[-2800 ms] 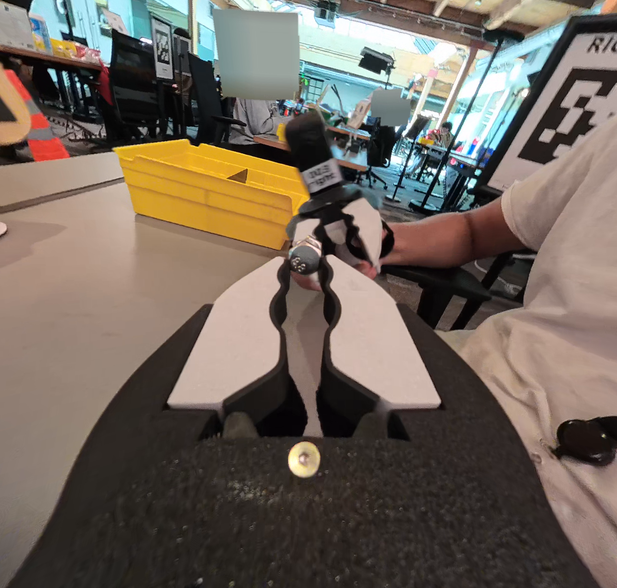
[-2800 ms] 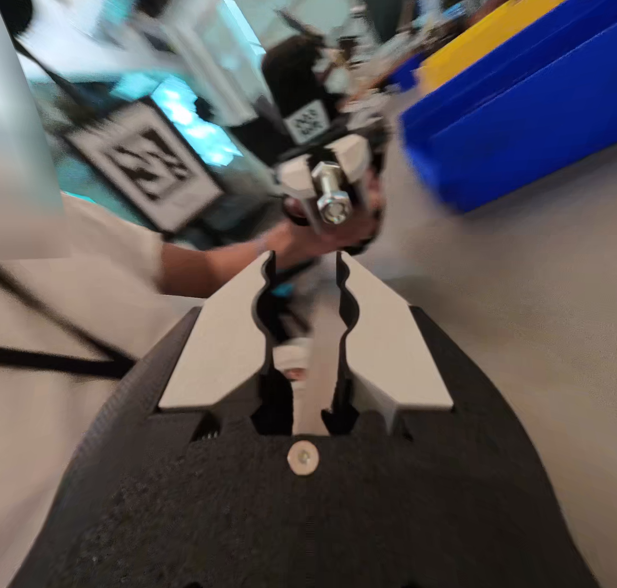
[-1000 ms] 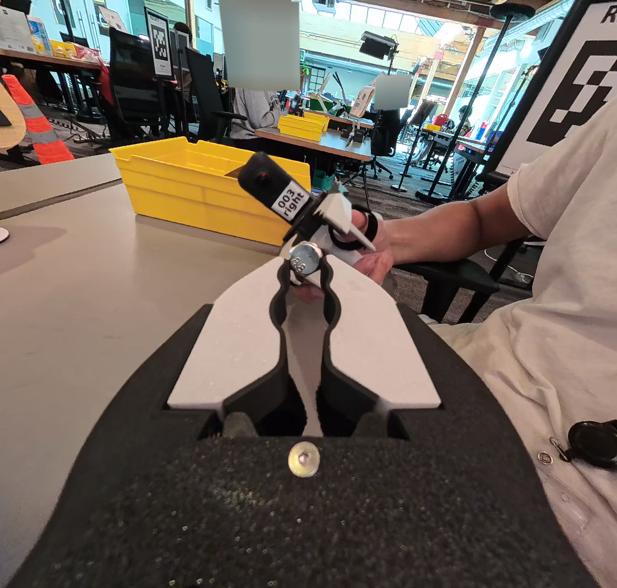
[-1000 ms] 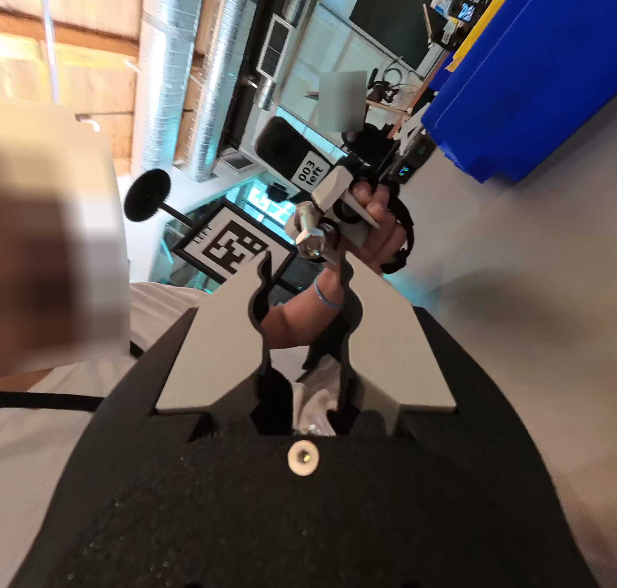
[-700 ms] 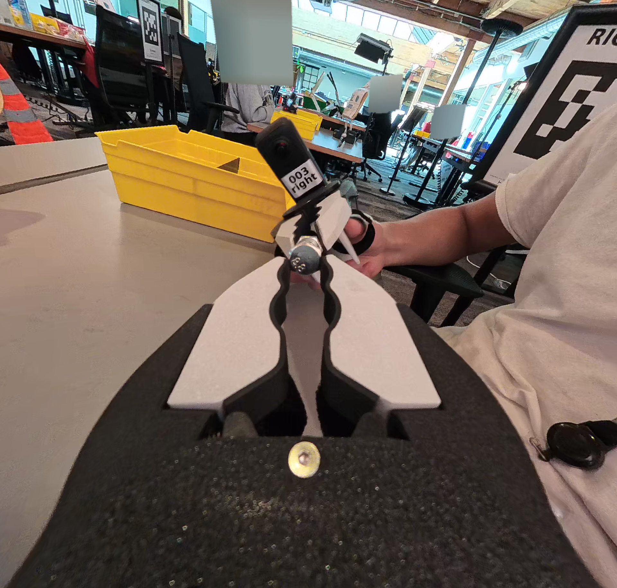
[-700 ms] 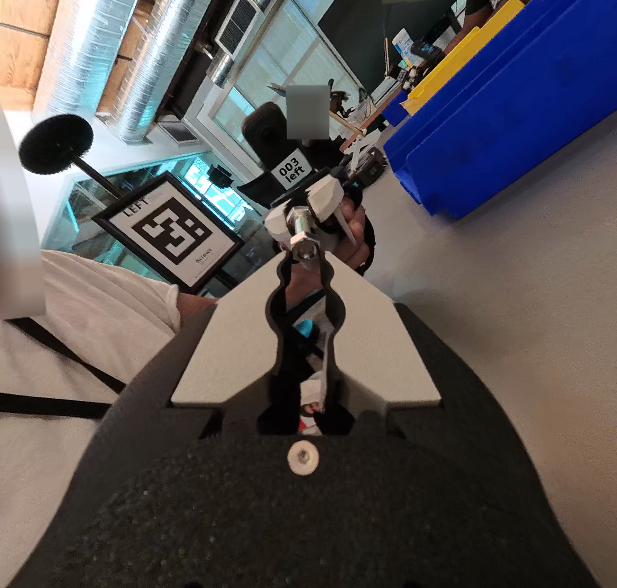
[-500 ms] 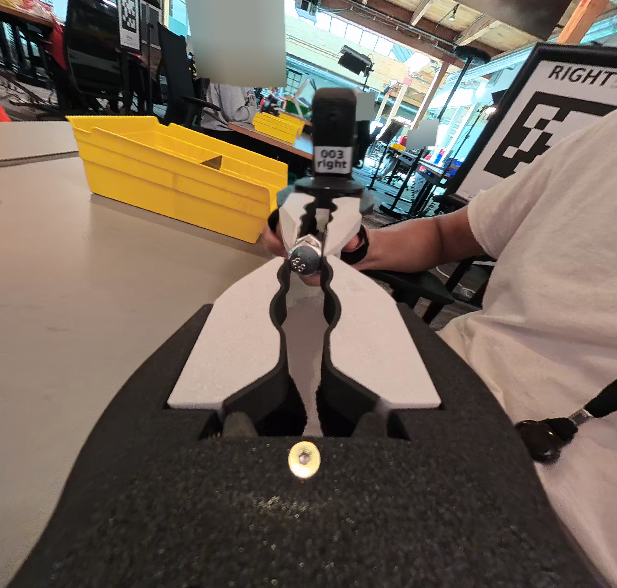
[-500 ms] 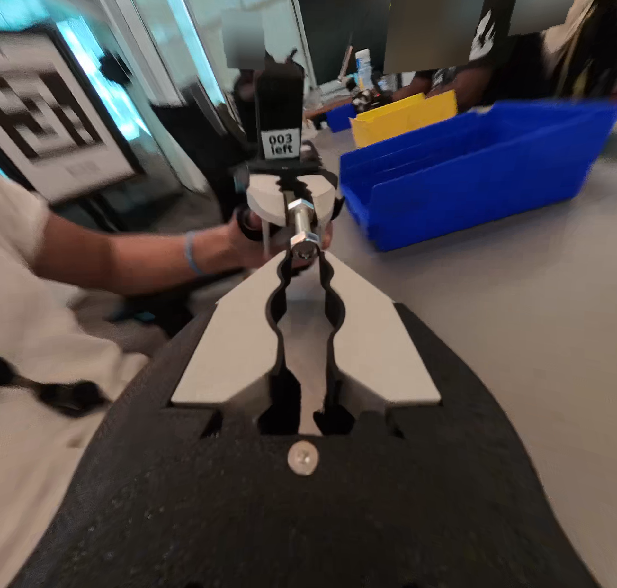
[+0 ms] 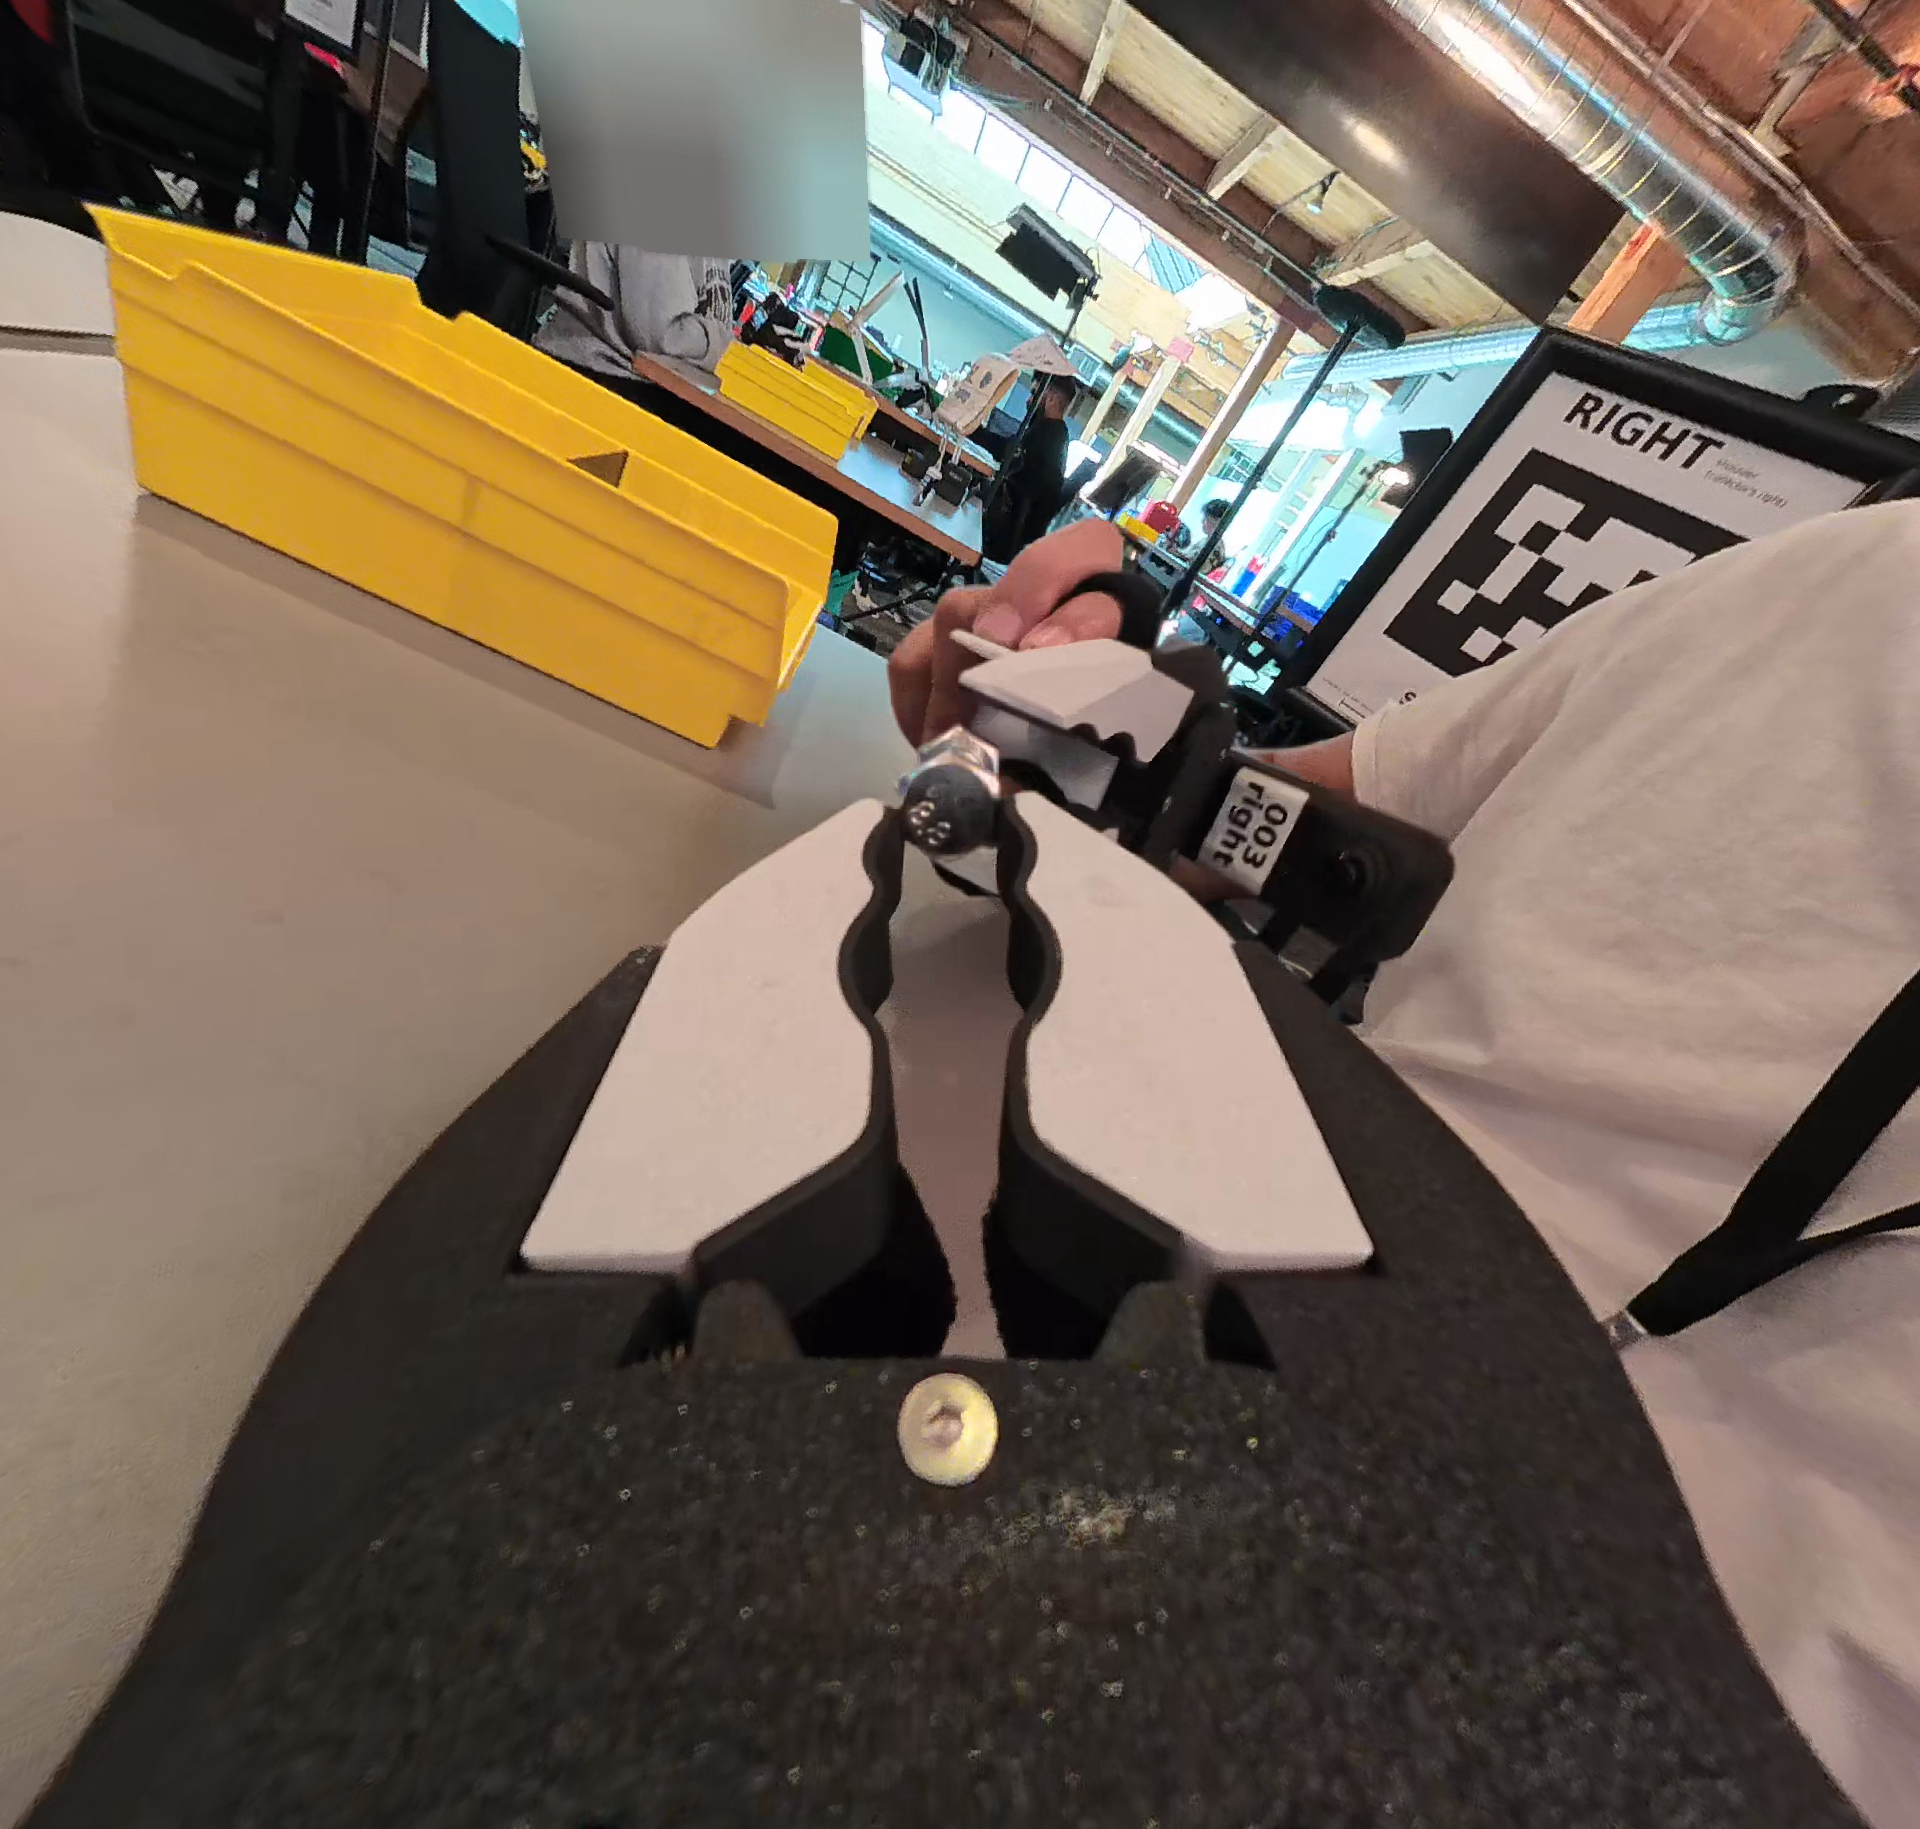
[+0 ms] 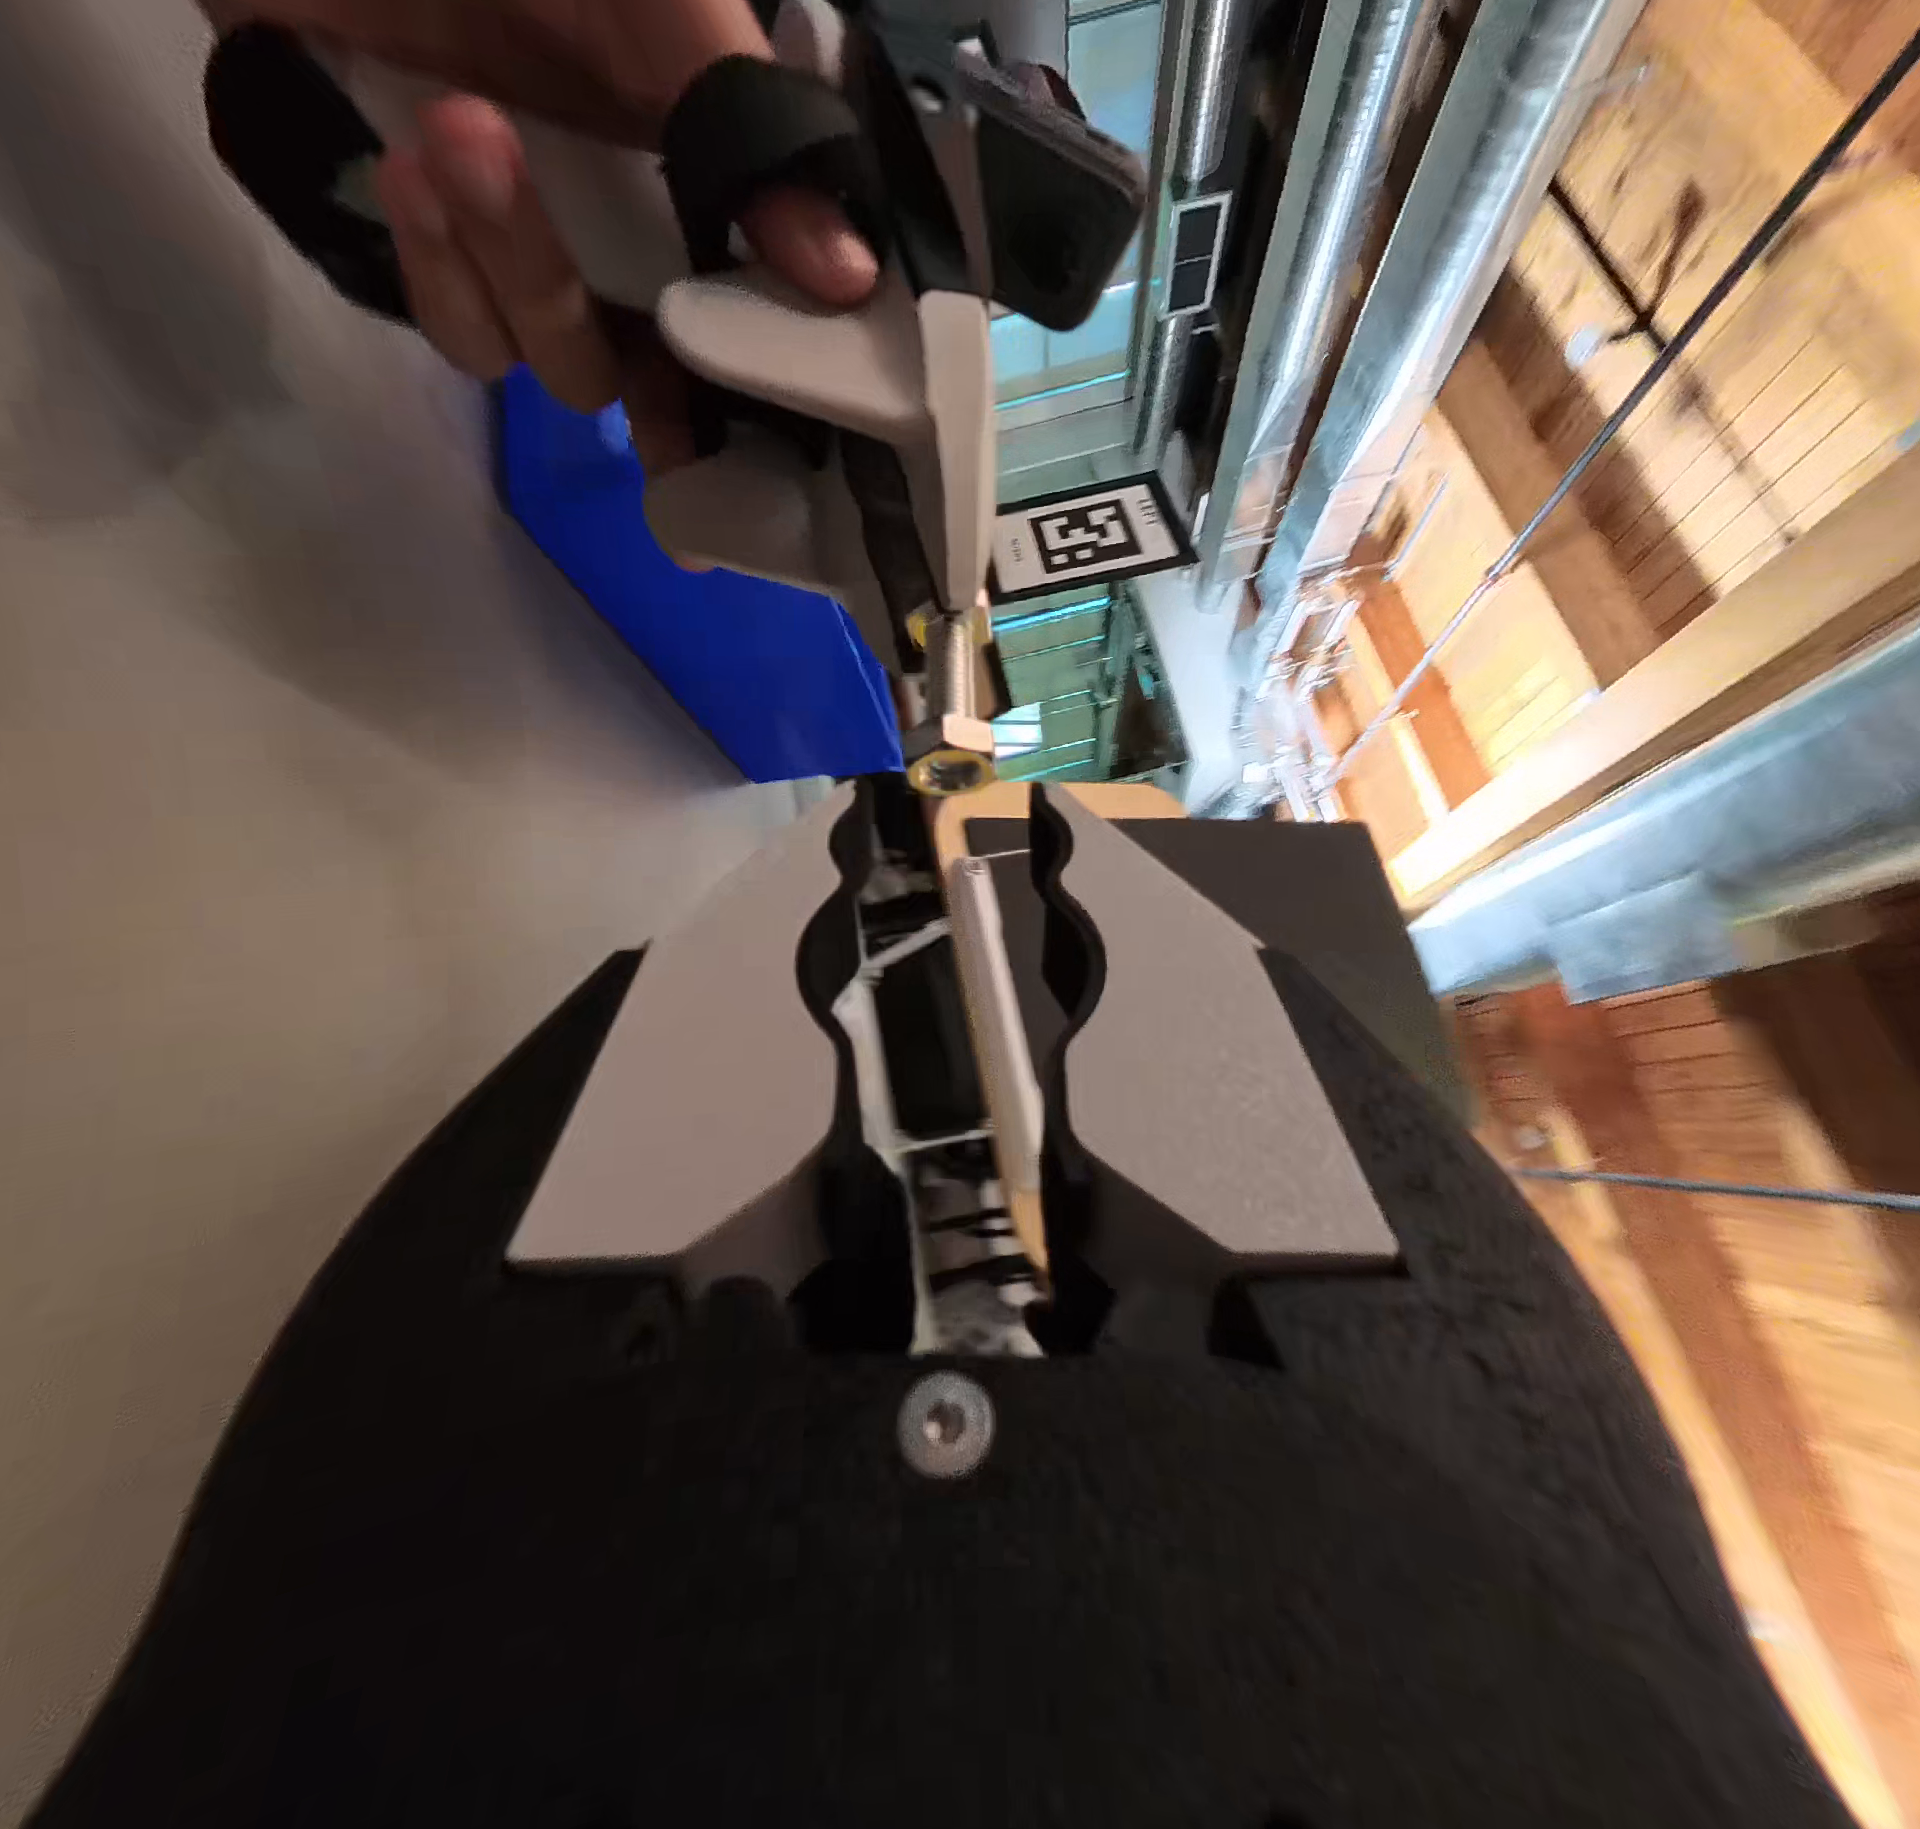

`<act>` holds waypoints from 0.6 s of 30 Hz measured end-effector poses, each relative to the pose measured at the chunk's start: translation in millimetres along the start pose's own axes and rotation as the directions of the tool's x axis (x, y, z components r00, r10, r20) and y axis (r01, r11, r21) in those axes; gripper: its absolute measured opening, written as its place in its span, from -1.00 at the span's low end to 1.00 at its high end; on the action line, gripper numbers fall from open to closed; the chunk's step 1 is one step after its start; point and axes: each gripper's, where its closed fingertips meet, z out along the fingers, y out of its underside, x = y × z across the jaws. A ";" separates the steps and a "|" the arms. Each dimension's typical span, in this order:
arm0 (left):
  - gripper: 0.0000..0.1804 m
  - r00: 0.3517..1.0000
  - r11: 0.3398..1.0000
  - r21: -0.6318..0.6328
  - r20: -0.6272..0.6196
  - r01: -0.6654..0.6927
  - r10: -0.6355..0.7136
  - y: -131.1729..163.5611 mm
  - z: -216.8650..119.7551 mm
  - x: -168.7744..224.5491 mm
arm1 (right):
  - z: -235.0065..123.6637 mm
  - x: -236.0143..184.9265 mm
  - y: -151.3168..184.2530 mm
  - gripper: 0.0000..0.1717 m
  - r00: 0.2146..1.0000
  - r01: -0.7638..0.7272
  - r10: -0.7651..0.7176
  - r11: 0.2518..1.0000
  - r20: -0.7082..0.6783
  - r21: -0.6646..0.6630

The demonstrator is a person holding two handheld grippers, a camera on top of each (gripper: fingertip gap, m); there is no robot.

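Left wrist view showed a grey counter (image 9: 260,844) with a yellow bin (image 9: 468,491) at 10 o'clock in an open workshop. The left gripper (image 9: 948,829) fingers clamped a silver bolt (image 9: 945,821). The right gripper (image 10: 945,803) fingers stood apart around its nut (image 10: 961,730); blur hid any contact.

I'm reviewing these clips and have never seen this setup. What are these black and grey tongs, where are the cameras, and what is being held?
No robot here: a person holds a hand-held gripper in each hand, each carrying its own camera looking along its two grey fingers. In the left view, the left hand-held gripper clamps a silver bolt by its head. The right hand-held gripper is turned on its side, open, close to the nut on the bolt. A yellow bin and a blue bin sit on the grey table.
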 end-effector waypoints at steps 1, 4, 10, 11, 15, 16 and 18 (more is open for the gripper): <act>-0.81 1.000 1.000 0.009 0.009 -0.006 0.006 -1.8 -1.8 -0.9 | -0.4 1.1 0.6 -0.62 0.996 -0.086 0.086 0.996 0.018 0.001; -0.81 0.999 0.998 0.041 0.038 -0.039 0.037 -8.7 -8.0 -2.5 | -0.4 2.2 4.6 -0.52 0.875 -0.470 0.468 0.883 0.126 -0.020; -0.82 0.965 0.972 0.043 0.138 -0.230 0.223 -14.0 -11.9 -6.9 | -1.3 -28.5 -9.8 -0.50 -0.197 -0.922 0.850 0.009 0.489 -0.386; -0.81 0.959 0.966 0.043 0.145 -0.254 0.246 -14.4 -11.5 -6.3 | -2.8 -28.0 -12.8 -0.51 -0.326 -0.898 0.801 -0.098 0.502 -0.428; -0.81 0.940 0.947 0.028 0.141 -0.319 0.312 -12.7 -7.8 -0.2 | -6.8 -19.5 -21.3 -0.52 -0.717 -0.688 0.509 -0.407 0.476 -0.601; -0.81 0.935 0.943 0.017 0.138 -0.331 0.326 -10.8 -6.5 0.6 | -5.8 -11.5 -18.9 -0.53 -0.774 -0.632 0.428 -0.483 0.466 -0.607; -0.81 0.926 0.936 -0.013 0.138 -0.353 0.351 -6.5 -3.1 0.9 | -4.1 -1.8 -11.9 -0.59 -0.827 -0.558 0.328 -0.570 0.456 -0.603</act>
